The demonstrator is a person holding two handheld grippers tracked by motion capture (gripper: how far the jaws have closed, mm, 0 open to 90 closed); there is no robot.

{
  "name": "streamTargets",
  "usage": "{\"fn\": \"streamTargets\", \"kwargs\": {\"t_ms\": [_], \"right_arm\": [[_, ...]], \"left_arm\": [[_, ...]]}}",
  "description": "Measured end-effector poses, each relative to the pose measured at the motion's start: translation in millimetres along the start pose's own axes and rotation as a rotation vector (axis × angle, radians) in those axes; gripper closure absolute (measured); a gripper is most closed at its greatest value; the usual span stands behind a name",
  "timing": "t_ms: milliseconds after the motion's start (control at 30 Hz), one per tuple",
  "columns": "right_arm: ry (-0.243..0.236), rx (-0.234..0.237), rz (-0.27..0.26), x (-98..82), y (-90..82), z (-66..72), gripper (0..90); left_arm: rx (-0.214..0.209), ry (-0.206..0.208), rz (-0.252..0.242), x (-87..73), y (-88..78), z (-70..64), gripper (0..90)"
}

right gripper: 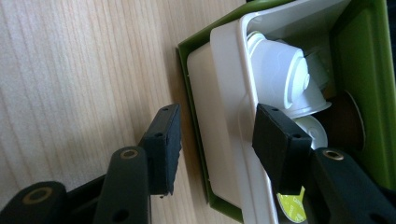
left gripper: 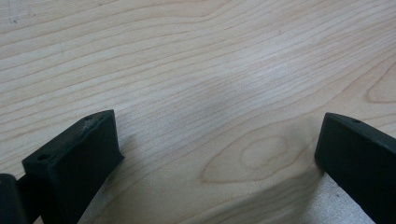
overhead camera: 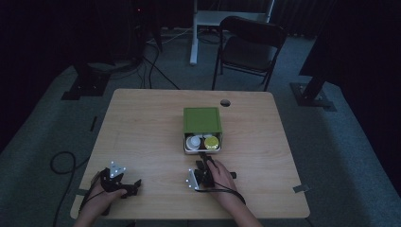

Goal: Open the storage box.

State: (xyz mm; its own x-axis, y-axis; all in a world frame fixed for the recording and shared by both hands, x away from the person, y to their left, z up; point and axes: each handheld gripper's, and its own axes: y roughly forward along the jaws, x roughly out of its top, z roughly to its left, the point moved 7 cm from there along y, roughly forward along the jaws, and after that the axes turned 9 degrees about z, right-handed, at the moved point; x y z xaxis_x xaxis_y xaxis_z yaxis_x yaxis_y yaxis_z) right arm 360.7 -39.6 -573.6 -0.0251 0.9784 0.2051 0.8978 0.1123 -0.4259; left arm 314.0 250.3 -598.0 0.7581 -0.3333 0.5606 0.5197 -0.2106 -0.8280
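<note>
A green box lies mid-table with its white drawer pulled out toward me. Inside are a white capsule and a yellow-lidded one. My right gripper is at the drawer's near end. In the right gripper view my right gripper stands open astride the drawer's front wall: one jaw outside, one inside next to white capsules, with gaps on both sides. My left gripper rests near the table's front left, and in its own view my left gripper is open over bare wood.
The wooden table has a round cable hole behind the box. A black folding chair stands past the far edge. A cable loops on the floor at the left.
</note>
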Motion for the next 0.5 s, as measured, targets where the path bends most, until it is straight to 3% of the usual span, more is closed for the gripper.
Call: {"fn": "streamTargets", "kwargs": {"t_ms": [167,333,500], "right_arm": [[-0.031,-0.017,0.015,2.6,1.7,0.8,53.2],[-0.073,-0.073,0.026,3.3,0.5,-2.8,51.8],[-0.064,-0.081,0.056,-2.6,8.4,-11.3,55.4]], "left_arm": [[0.0,0.0,0.0,0.0,0.0,0.0,0.0],[0.0,0.0,0.0,0.0,0.0,0.0,0.0],[0.0,0.0,0.0,0.0,0.0,0.0,0.0]]}}
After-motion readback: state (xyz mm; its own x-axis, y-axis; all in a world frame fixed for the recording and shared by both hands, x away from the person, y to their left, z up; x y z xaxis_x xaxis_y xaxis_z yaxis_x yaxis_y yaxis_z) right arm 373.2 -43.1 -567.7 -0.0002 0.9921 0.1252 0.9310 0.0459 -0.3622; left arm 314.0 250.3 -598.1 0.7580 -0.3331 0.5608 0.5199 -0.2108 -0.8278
